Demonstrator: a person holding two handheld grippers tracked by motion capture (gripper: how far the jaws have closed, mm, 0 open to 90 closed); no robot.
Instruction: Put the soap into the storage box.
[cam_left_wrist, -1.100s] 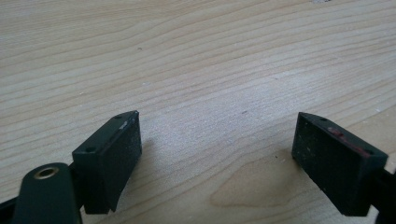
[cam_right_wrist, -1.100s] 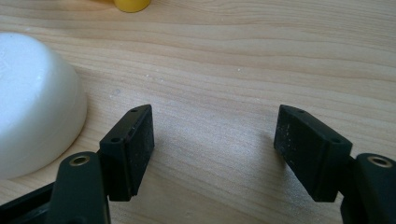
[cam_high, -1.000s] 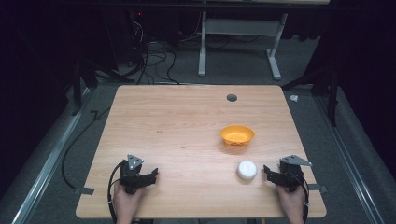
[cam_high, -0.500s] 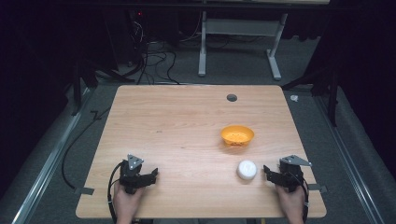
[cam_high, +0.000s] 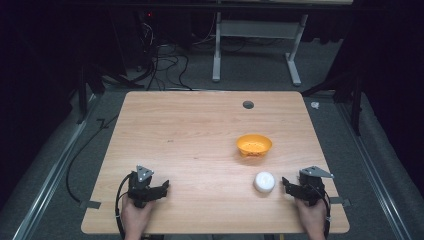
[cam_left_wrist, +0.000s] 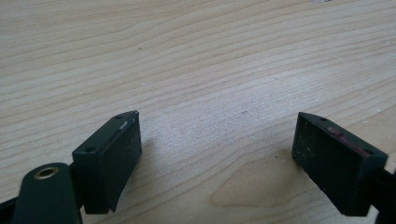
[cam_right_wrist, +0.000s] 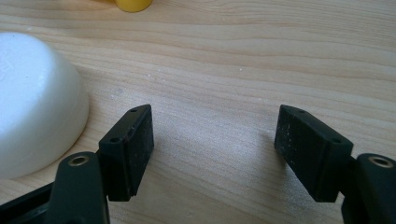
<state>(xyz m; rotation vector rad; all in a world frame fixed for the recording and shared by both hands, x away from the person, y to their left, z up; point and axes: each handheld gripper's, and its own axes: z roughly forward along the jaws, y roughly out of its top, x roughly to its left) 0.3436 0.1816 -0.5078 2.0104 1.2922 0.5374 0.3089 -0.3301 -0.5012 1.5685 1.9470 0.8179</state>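
Right gripper (cam_right_wrist: 212, 144) rests on the wooden table (cam_high: 190, 135), jaws apart with only bare wood between them. A white bowl (cam_right_wrist: 32, 102), upside down, sits just beside its left jaw. Left gripper (cam_left_wrist: 217, 158) likewise gapes empty. An orange bowl (cam_high: 254, 145) stands farther off.

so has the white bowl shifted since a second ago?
No. The white bowl keeps the same spot below the orange bowl in the high view.

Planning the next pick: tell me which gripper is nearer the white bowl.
Right. The right gripper sits just beside the white bowl, jaws apart and empty. The left gripper rests far across the table.
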